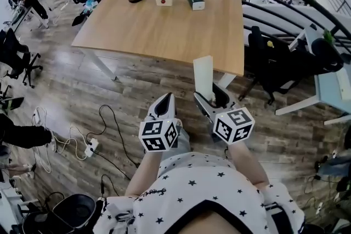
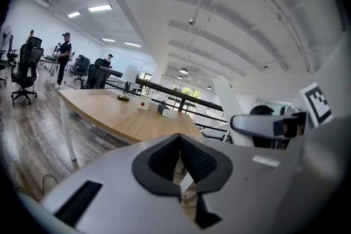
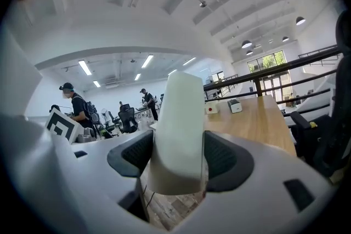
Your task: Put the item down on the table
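The tall white box (image 1: 203, 76), clamped upright between the right gripper's (image 1: 213, 100) pads short of the wooden table (image 1: 164, 35), should cross the near edge and settle flat before release, while the left gripper (image 1: 164, 106) stays out of it, pinched closed and empty.

**Both grippers held low ahead of the body, right one loaded**

The left gripper (image 1: 165, 102) points forward with its jaws closed together, pads meeting and nothing between them. Just beside it, the right gripper (image 1: 211, 97) points the same way. Its jaws are set wide and press on both sides of an upright white block (image 1: 203, 76). The left forearm (image 1: 143, 172) and right forearm (image 1: 245, 161) are bare and run back into star-printed sleeves (image 1: 277, 200).
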